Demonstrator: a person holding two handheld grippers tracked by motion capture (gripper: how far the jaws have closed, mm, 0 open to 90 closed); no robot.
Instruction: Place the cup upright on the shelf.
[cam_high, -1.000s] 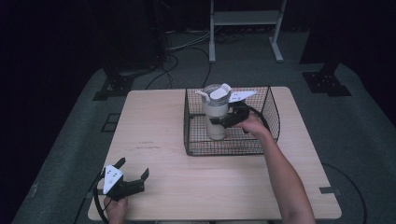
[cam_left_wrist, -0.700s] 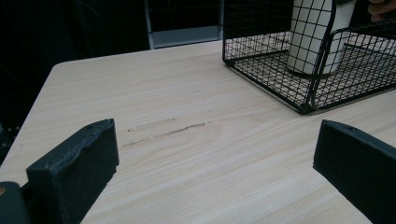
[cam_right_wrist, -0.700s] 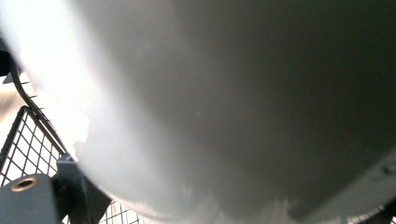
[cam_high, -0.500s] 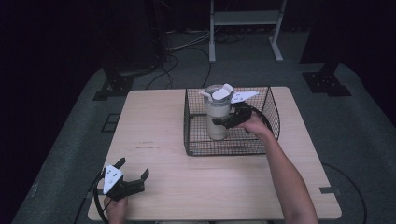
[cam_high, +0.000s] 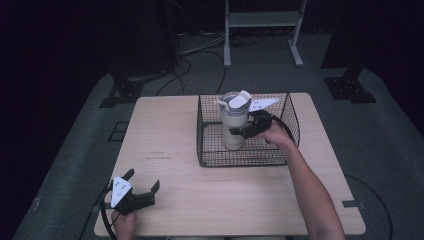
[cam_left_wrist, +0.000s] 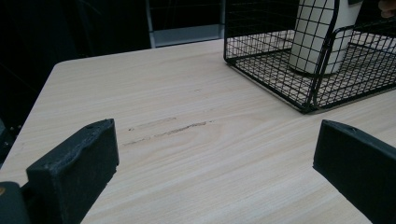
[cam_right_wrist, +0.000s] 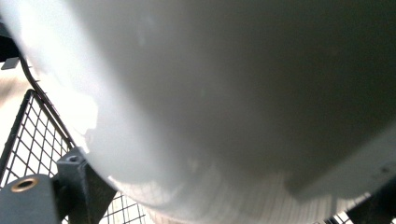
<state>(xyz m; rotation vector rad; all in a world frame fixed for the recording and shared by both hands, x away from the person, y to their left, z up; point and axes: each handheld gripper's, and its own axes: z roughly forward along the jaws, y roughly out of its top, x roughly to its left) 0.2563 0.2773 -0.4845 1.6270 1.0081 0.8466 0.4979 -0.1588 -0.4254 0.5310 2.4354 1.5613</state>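
A tall white tumbler (cam_high: 232, 127) with a lid and flip spout stands upright in the left half of a black wire basket (cam_high: 205, 145). My right gripper (cam_high: 241, 131) reaches into the basket from the right, its jaws closed around the tumbler's body. In the right gripper view the tumbler's wall (cam_right_wrist: 233, 93) presses between the two jaws. My left gripper (cam_high: 142, 180) rests open at the table's front left corner with nothing between its jaws. The left gripper view looks past these wide jaws (cam_left_wrist: 215, 149) to the basket (cam_left_wrist: 280, 79) and tumbler (cam_left_wrist: 317, 32).
The light wooden table (cam_high: 165, 135) carries a faint dark scuff (cam_left_wrist: 168, 130) between the left gripper and the basket. Beyond the far edge stand a white metal frame (cam_high: 260, 20), cables on the floor (cam_high: 200, 47) and dark stand feet (cam_high: 125, 92).
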